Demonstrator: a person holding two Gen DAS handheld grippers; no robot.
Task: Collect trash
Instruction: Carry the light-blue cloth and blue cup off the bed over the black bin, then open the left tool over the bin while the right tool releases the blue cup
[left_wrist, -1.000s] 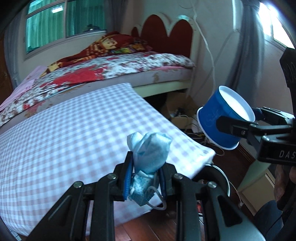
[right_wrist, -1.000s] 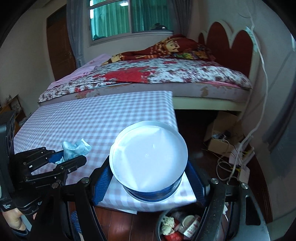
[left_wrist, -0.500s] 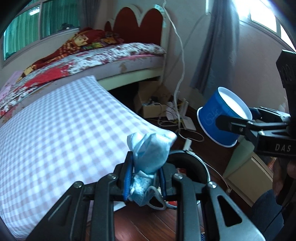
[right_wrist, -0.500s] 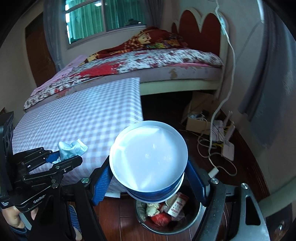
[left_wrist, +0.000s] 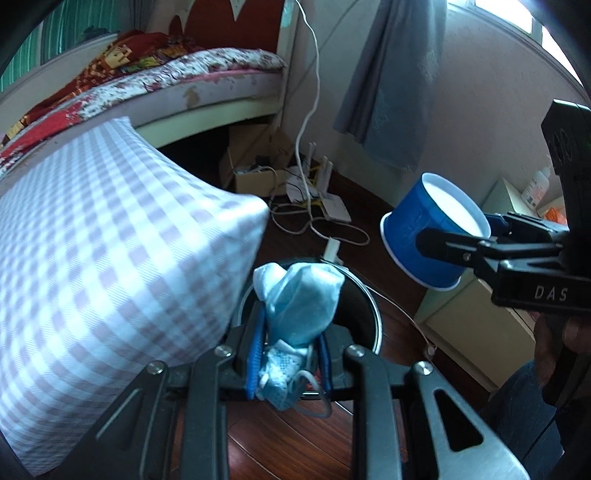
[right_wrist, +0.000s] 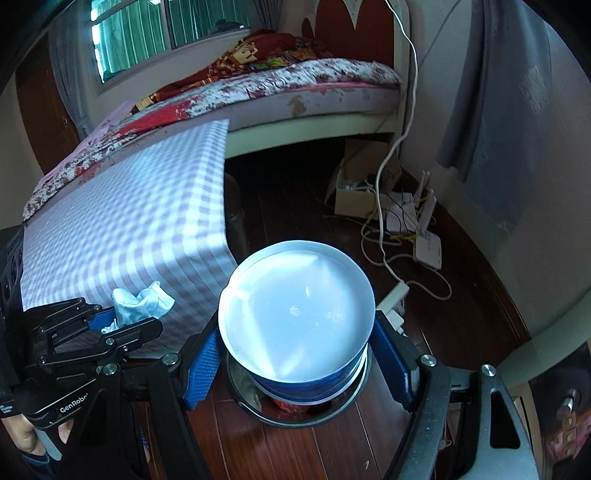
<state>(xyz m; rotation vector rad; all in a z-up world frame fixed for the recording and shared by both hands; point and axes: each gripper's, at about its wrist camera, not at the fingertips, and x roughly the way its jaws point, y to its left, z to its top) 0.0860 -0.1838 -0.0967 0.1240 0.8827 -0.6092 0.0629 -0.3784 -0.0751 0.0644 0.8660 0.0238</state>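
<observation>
Two tongs are loaded: the left tongs (left_wrist: 288, 363) pinch a crumpled blue face mask (left_wrist: 301, 299), the right tongs (right_wrist: 297, 363) clamp a blue paper cup (right_wrist: 295, 321), both above the round trash bin (left_wrist: 371, 314).

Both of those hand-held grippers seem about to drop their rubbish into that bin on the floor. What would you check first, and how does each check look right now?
1. Left hand-held gripper grips the crumpled face mask: ok.
2. Right hand-held gripper grips the blue paper cup: ok.
3. Cup above the trash bin: ok.
4. Mask above the bin opening: ok in the left view, though depth is uncertain.
5. Room left in the bin: cannot tell, mostly hidden.
6. Power strip and cables clear of the bin: ok, apart.
</observation>
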